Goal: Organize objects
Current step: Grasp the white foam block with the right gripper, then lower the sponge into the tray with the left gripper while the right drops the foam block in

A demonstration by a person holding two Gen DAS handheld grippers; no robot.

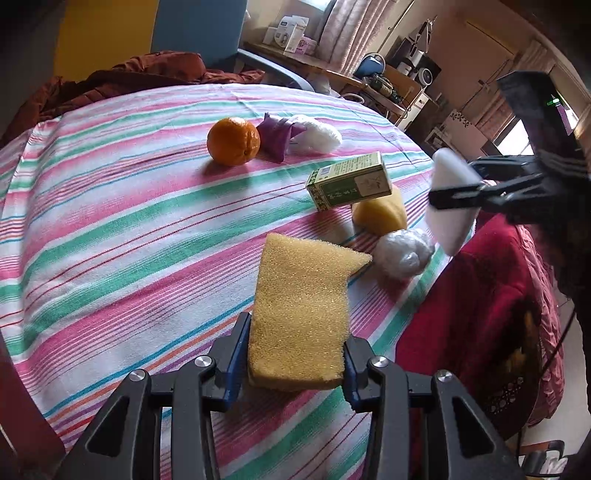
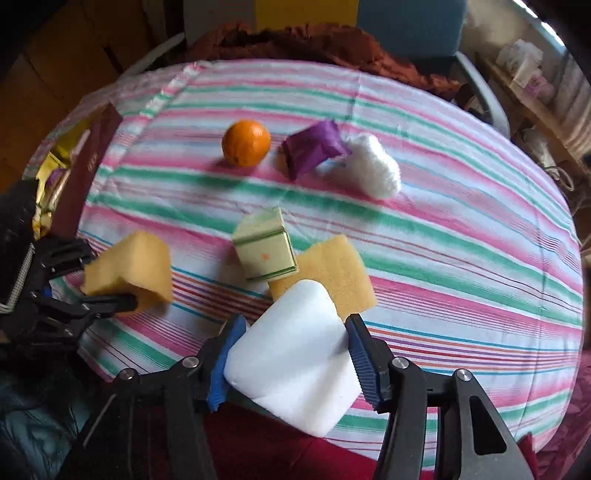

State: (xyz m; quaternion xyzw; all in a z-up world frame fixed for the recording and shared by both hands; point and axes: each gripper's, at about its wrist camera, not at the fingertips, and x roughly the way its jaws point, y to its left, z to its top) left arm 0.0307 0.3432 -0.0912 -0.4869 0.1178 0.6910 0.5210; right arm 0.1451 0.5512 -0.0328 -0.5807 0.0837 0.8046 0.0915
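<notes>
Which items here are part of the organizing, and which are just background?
In play:
yellow sponge in left gripper
white sponge in right gripper
orange
green box
second yellow sponge

Background:
red-brown jacket
shelf boxes

I can read no text in either view. In the left wrist view, the green carton [image 1: 349,181] on the worktop carries a column of dark characters on its long green face, a pale label panel with a small drawing, and a blue-and-white patch at one end; I cannot resolve any of these into words. The white boxes [image 1: 289,34] on the far shelf carry printing too small to read. In the right wrist view, I see only green stripes and an orange dot on the carton; the frame is blurred.
</notes>
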